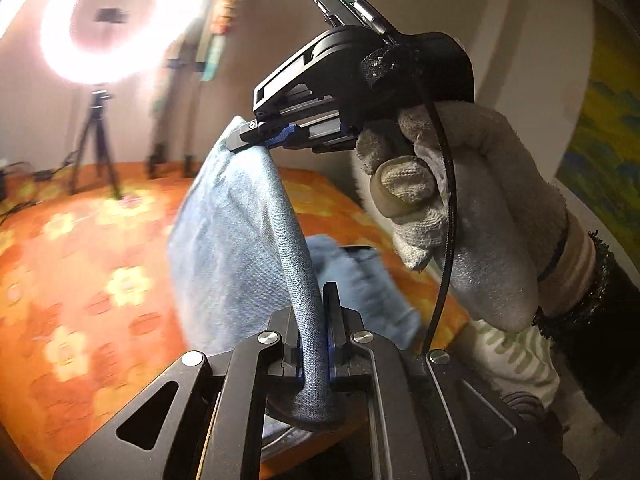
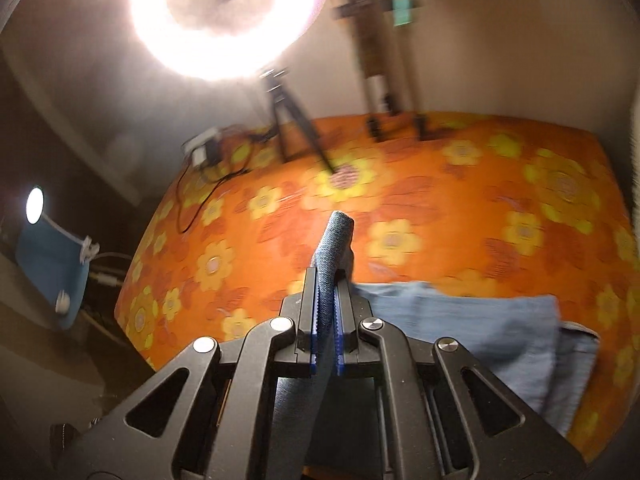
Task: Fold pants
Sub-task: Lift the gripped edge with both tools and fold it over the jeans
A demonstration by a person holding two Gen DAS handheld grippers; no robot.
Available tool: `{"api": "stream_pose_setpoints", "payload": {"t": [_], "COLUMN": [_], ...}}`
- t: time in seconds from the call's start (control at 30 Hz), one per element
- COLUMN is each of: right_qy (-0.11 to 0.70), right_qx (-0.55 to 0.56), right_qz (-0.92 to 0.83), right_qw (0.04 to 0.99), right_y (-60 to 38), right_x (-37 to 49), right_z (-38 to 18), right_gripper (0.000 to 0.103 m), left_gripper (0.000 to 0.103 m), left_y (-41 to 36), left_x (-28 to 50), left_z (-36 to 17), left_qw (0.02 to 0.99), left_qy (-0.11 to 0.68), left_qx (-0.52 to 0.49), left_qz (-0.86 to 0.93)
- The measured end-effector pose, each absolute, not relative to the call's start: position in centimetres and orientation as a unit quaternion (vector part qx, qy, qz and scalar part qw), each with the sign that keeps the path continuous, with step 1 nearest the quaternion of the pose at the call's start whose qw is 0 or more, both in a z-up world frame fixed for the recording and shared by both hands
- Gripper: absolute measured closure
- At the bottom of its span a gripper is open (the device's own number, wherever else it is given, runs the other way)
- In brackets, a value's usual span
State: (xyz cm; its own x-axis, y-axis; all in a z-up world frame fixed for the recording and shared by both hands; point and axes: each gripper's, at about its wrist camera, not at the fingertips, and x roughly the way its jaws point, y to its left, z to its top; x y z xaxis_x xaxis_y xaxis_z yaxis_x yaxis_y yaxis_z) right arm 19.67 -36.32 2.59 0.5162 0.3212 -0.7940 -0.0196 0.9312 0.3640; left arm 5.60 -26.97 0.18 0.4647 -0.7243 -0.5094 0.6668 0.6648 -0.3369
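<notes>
Left gripper [image 1: 318,320]: jaws clamping a rolled edge of the pants [image 1: 240,240].
Right gripper [image 2: 328,312]: jaws pinching another edge of the same blue fabric, gloved hand [image 1: 460,216] holding it.
Pants: hanging between both jaws, the rest lying below on the orange flowered cover [image 2: 440,200].
Ring light [image 2: 228,16]: glowing beyond the jaws.

Light blue denim pants [image 1: 236,216], hem a darker blue. Beneath them, an orange bedspread [image 2: 460,184] printed with yellow and cream flowers. Black grippers with blue-lined fingers [image 2: 316,320]. Grey-and-white knit glove [image 1: 472,208]. White ring light [image 2: 228,16] above the bedspread's far edge.
</notes>
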Motion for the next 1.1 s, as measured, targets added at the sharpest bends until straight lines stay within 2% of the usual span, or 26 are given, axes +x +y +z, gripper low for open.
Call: {"api": "stream_pose_setpoints", "payload": {"t": [0.27,0.67,1.1], "right_qy": [0.462,0.470,0.476], "right_qx": [0.192,0.249,0.269], "right_qz": [0.052,-0.011,-0.037], "right_qw": [0.864,0.846,0.836], "right_y": [-46.2,-57.6,-62.2], "right_x": [15.9,11.4,11.2], "right_z": [2.3,-4.8,-9.7], "right_gripper": [0.097,0.097,0.097], "left_gripper": [0.097,0.097,0.097], "left_y": [-35.0,-44.0,-48.6], "left_x": [5.0,6.1,8.0], "left_z": [-0.3,-5.6,-8.6], "left_qw": [0.824,0.788,0.782], "left_qy": [0.335,0.380,0.400], "left_qx": [-0.017,0.026,0.042], "left_qz": [-0.457,-0.483,-0.477]}}
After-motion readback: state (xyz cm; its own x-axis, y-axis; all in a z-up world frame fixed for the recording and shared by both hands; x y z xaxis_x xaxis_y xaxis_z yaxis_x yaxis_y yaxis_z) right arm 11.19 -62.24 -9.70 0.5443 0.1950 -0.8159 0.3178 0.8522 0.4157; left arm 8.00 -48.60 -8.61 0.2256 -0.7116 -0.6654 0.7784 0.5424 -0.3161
